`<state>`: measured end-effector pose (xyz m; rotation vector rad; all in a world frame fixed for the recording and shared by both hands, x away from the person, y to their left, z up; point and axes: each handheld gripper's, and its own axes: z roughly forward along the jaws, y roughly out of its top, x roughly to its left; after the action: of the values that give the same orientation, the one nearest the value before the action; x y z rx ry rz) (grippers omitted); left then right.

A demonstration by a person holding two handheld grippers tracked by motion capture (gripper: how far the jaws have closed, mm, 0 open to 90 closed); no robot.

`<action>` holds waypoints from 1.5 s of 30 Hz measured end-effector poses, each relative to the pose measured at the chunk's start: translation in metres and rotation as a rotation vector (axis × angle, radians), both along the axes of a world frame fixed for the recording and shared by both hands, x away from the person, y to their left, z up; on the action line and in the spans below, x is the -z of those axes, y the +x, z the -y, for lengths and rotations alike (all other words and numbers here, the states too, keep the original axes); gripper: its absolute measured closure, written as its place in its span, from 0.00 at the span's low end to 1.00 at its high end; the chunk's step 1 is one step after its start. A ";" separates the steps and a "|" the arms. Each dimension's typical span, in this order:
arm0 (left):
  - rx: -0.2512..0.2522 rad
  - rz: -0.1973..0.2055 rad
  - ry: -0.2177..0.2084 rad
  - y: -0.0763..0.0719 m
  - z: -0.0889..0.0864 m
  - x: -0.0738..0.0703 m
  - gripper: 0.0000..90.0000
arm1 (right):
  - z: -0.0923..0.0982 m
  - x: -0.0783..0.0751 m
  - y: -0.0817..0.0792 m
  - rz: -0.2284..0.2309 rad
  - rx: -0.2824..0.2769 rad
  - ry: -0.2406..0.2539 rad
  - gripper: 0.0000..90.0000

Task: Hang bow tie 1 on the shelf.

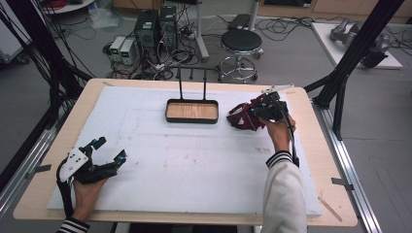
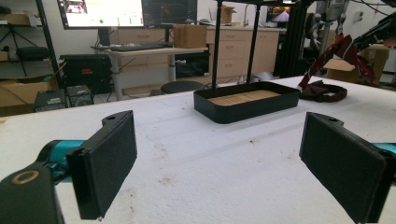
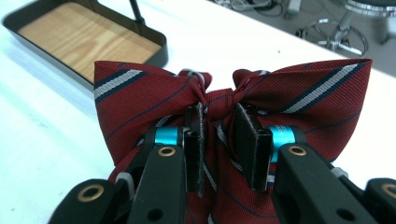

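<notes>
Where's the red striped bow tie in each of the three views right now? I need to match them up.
High view: the bow tie lies right of centre, under the right gripper.
Left gripper view: far upper right, its strap on the table.
Right gripper view: centre, its knot pinched between the jaws.
Shared landmark: the black tray with a wooden bottom, beside the tie.

I count two grippers in my hands: my left gripper [image 1: 108, 149] and my right gripper [image 3: 219, 140]. There is one red striped bow tie [image 3: 224, 100] and one black tray [image 1: 192, 111] with a wooden floor and one tall handle frame rising from it. One white foam sheet [image 1: 184, 160] lies on one wooden table [image 1: 316, 145]. Beyond the table I see one round stool [image 1: 241, 41] and what look like two dark computer towers [image 1: 155, 26], though they are small and far off.
</notes>
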<state>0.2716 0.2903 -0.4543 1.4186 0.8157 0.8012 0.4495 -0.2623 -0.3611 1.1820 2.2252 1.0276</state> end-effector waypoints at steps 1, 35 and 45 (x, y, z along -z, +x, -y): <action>0.000 0.000 0.000 0.000 0.000 0.000 0.13 | 0.000 0.000 0.000 0.000 0.000 0.000 0.82; 0.001 0.002 0.003 0.000 0.000 0.000 0.13 | -0.032 -0.049 -0.035 0.281 -0.149 0.127 0.82; 0.000 0.002 -0.002 0.000 0.000 0.000 0.13 | -0.052 -0.063 -0.031 0.302 -0.170 0.139 0.82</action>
<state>0.2715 0.2900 -0.4544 1.4162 0.8142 0.8013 0.4186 -0.2103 -0.2980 0.8338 2.0672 1.3498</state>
